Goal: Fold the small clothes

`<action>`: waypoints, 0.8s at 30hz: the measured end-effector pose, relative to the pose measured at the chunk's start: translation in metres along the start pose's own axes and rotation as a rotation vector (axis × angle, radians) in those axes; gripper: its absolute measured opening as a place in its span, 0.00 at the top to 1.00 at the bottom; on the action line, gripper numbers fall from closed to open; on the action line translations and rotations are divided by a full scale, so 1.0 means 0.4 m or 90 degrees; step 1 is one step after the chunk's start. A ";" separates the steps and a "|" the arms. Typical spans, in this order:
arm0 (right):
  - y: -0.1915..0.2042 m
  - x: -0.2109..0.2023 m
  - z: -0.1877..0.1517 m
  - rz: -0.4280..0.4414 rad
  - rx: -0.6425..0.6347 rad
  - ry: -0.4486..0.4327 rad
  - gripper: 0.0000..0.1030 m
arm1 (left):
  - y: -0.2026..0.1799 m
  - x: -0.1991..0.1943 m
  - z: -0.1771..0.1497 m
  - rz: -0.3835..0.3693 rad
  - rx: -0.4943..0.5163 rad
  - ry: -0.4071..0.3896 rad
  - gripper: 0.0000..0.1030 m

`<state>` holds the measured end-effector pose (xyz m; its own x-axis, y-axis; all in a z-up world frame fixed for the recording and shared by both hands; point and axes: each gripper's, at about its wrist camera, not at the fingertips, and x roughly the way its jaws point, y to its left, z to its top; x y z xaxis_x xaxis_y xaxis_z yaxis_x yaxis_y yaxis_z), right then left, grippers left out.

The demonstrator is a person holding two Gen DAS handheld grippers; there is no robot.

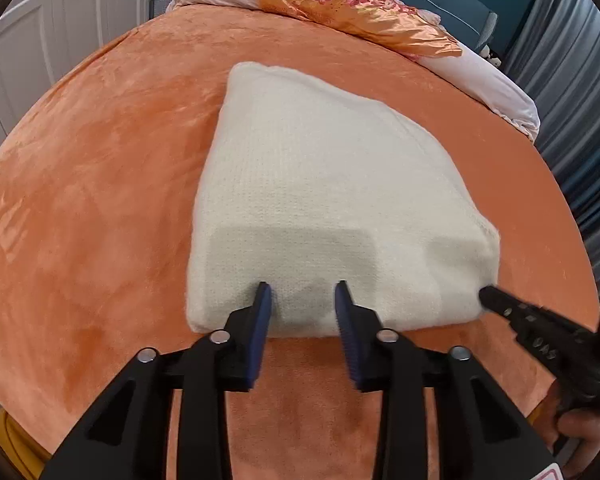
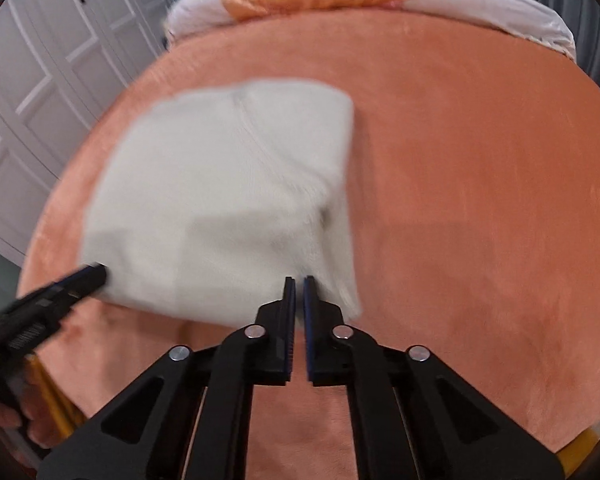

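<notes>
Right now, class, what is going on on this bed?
A person is folding a white knitted garment on the orange bedspread, a handheld gripper in each hand. The left gripper sits at the garment's near edge, jaws apart around the fabric. The right gripper has its jaws shut at the near right corner.

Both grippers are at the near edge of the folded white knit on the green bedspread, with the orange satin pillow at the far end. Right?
Not quite: the bedspread is orange, not green, as both wrist views show. The rest holds: the left gripper and right gripper are at the near edge of the folded white knit, and the orange satin pillow lies at the far end.
</notes>
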<state>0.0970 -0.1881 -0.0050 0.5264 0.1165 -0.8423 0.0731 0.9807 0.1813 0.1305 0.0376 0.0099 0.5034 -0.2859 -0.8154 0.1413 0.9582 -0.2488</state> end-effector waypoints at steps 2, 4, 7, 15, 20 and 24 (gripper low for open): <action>-0.007 0.018 -0.015 -0.001 0.007 0.009 0.99 | -0.006 0.006 -0.005 0.008 0.014 0.000 0.71; -0.009 0.032 -0.021 -0.005 0.012 0.009 0.99 | -0.015 0.010 -0.008 0.022 0.031 -0.002 0.71; -0.001 0.037 -0.018 -0.014 0.011 0.011 1.00 | -0.021 0.010 -0.016 0.036 0.043 -0.007 0.71; 0.040 -0.061 -0.046 0.005 0.010 -0.031 0.97 | -0.033 -0.036 -0.050 0.068 0.050 -0.011 0.60; 0.079 -0.071 -0.103 -0.023 -0.011 -0.033 0.95 | -0.029 -0.045 -0.100 0.110 0.038 -0.014 0.41; 0.097 -0.047 -0.138 -0.030 0.004 -0.020 0.90 | -0.014 -0.037 -0.135 0.122 0.018 0.001 0.41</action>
<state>0.0432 -0.1434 -0.0100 0.5482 0.0647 -0.8338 0.1036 0.9841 0.1445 0.0761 0.0358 -0.0050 0.5224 -0.0977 -0.8471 0.0668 0.9951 -0.0735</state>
